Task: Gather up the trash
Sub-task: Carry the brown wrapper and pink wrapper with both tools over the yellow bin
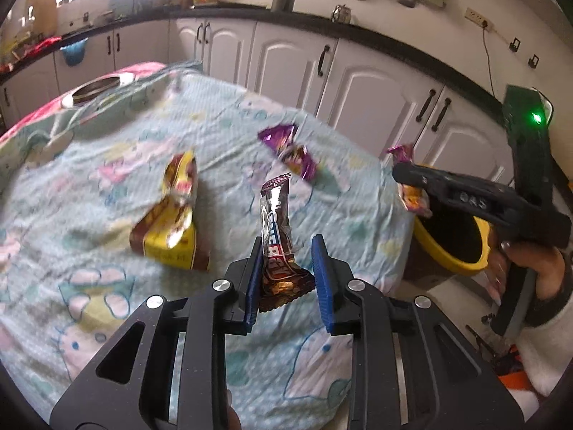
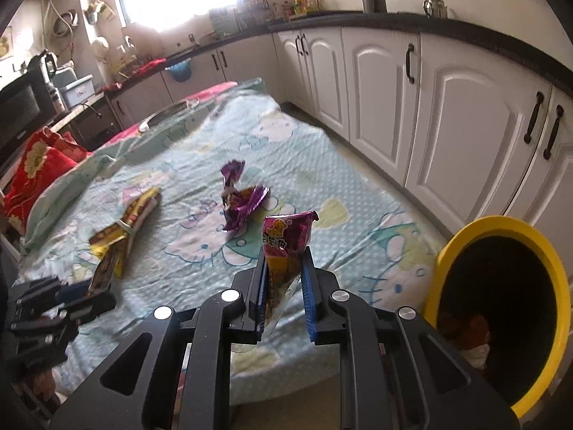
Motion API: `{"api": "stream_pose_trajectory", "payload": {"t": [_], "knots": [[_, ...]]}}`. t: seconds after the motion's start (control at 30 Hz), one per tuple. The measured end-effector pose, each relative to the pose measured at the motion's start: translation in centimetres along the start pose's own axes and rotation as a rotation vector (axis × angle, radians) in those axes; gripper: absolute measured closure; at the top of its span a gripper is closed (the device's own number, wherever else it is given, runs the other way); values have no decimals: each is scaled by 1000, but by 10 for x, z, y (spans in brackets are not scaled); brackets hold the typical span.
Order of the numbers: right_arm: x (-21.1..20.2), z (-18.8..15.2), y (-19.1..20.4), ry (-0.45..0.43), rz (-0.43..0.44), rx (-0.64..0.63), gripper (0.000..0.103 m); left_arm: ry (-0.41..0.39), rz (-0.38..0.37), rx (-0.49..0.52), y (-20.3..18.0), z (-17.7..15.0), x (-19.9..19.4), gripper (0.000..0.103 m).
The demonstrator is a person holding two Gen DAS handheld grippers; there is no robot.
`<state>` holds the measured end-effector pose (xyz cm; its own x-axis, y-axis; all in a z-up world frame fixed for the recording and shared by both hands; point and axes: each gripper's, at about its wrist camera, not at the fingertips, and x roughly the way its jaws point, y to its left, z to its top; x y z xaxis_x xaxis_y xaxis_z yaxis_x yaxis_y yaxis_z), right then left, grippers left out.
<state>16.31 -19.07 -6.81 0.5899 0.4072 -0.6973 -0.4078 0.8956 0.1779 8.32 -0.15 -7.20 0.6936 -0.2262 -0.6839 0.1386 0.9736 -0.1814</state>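
The yellow bin (image 2: 501,308) stands open-mouthed just beside the bed's edge (image 2: 358,258), with white cabinets (image 2: 465,136) close behind it.

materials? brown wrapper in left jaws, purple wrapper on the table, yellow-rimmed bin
Brown snack wrapper: looks like thin glossy plastic film; bright glare streaks, crimped end seals.
Crumpled purple wrapper: likely metallised foil film; sharp creases, mirror-like glints.
Yellow-rimmed bin: seems moulded plastic, smooth semi-gloss rim; the dark inside may be a liner, can't tell.
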Motion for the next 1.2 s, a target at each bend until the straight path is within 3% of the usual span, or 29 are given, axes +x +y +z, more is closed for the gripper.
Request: {"api": "stream_pose_trajectory", "payload": {"t": [0.5, 1.2], "knots": [[-76, 3, -23, -133, -4, 46, 86, -84, -33, 77, -42, 37, -11, 83], [-143, -26, -98, -234, -127, 206, 86, -113, -147, 203, -131, 66, 7, 83]]}}
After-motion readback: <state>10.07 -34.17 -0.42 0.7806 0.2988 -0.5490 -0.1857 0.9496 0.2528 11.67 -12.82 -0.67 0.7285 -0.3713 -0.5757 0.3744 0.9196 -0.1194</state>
